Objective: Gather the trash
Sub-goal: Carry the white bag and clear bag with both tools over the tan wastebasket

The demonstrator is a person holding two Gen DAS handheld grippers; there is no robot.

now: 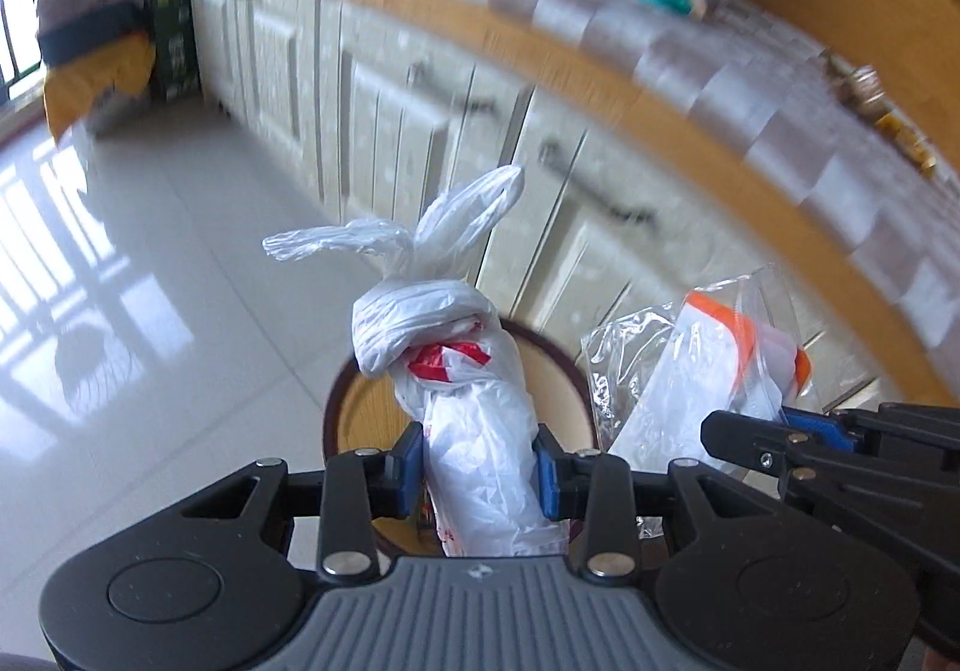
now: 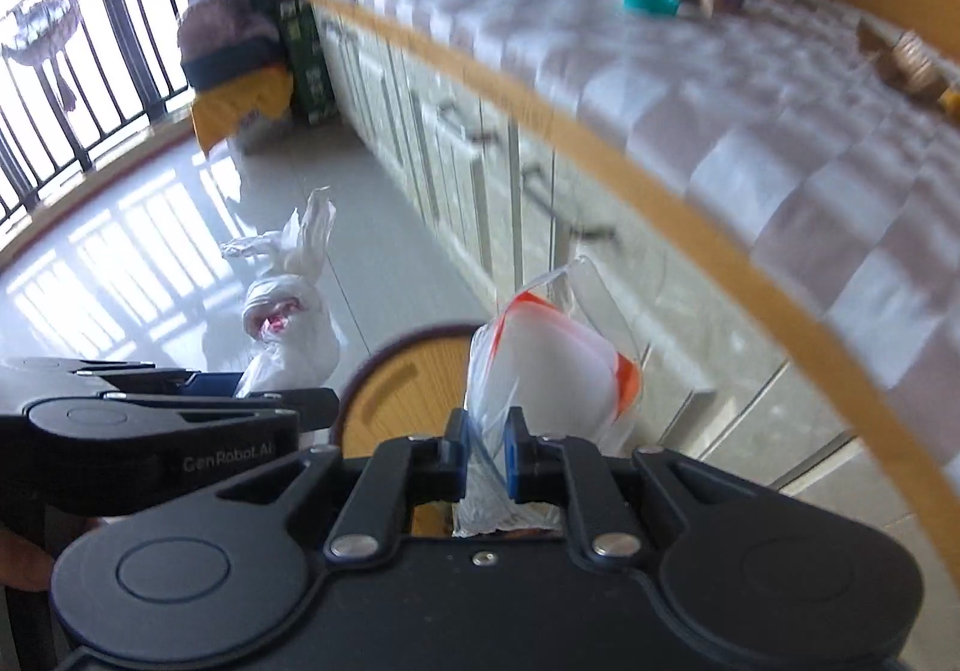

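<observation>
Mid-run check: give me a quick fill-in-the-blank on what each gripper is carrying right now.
1. The left gripper is shut on a knotted ____ plastic bag.
2. The right gripper pinches a clear zip bag with an ____ stripe.
3. Below both bags sits a round ____ lid.
4. The cabinets stand on a glossy ____ floor.

Missing words: white; orange; wooden; tiled

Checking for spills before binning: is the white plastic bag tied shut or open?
Tied shut: the white plastic bag has a knot at its neck, handle loops sticking out above.
</observation>
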